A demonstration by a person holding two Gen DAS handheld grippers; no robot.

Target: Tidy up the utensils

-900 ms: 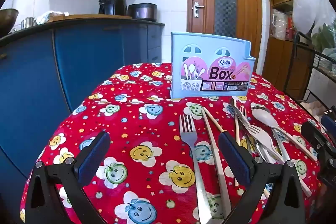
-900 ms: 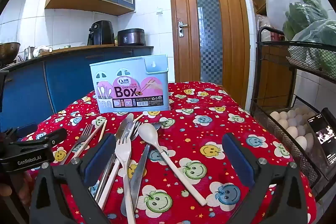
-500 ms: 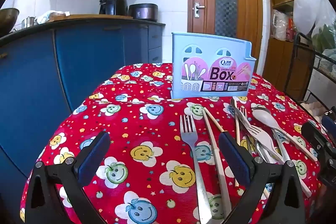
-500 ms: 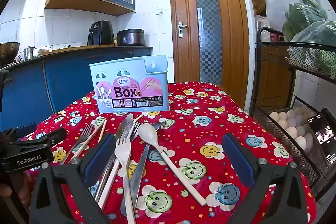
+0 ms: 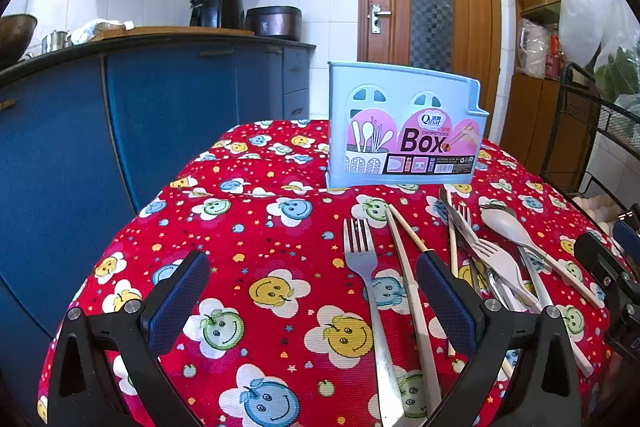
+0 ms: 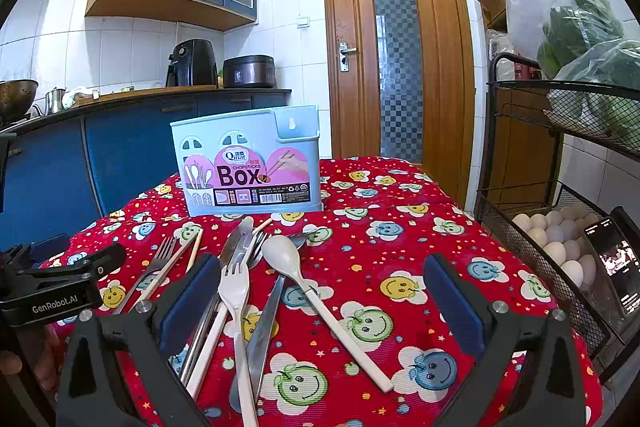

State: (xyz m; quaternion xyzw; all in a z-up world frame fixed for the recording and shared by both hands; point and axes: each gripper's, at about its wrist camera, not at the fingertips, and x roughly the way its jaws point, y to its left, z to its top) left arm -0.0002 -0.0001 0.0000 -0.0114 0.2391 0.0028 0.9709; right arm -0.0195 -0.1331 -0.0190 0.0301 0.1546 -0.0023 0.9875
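Two views look over the same surface [image 5: 256, 227], covered with a red cloth of smiling flowers. At its far side stands the light blue chopsticks box [image 5: 404, 131], upright, with its label turned to both cameras.

The left gripper [image 5: 312, 291] stands wide and holds nothing; its view shows best the metal fork [image 5: 362, 259] lying alone, with two pale chopsticks [image 5: 404, 267] just beside it on the right. The fork's handle runs between the two fingers, but the pads do not touch it. The heap of other utensils is further right in this view, and the right gripper appears only as a dark part at the right edge.

The right gripper [image 6: 320, 291] is also wide and empty. Its view shows the heap more clearly: a white plastic fork [image 6: 234, 279], a white spoon [image 6: 282, 253] and a metal knife [image 6: 264, 319] lie crossed over each other, near the box but apart from it. Only this view shows the wire basket with eggs [image 6: 560, 239] to the right of the surface, and the left gripper's body [image 6: 56, 291] at the left edge.
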